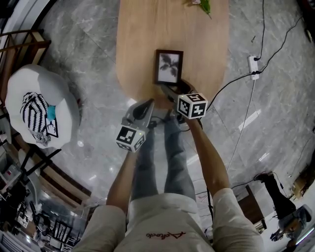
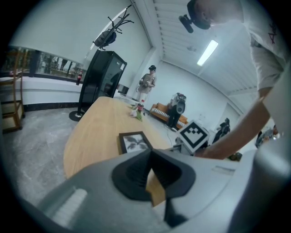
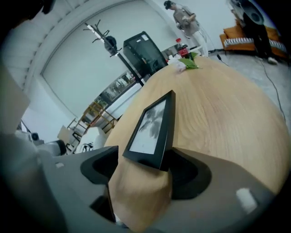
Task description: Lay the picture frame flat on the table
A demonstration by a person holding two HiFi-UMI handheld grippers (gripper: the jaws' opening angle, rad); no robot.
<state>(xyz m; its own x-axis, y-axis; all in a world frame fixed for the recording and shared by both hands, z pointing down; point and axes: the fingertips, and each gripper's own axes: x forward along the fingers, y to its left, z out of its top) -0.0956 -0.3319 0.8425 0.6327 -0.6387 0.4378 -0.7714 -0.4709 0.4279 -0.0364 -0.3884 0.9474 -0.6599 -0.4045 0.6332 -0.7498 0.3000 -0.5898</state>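
Observation:
The black picture frame (image 1: 169,67) with a grey leaf print lies flat on the wooden table (image 1: 138,44), close to its rounded near end. My right gripper (image 1: 170,92) sits at the frame's near edge. In the right gripper view the frame (image 3: 152,129) has its near edge between the wide jaws of the right gripper (image 3: 143,157), and the pads do not press on it. My left gripper (image 1: 146,104) hangs just off the table's near end, left of the frame. In the left gripper view its pads (image 2: 150,152) meet at the tips with nothing in them, and the frame (image 2: 134,142) lies beyond.
A green item (image 1: 204,6) and a small bottle (image 3: 182,47) stand at the table's far end. A white chair with a striped cushion (image 1: 39,110) is on the left. A power strip (image 1: 253,66) and cables lie on the marble floor on the right. People stand in the background (image 2: 148,84).

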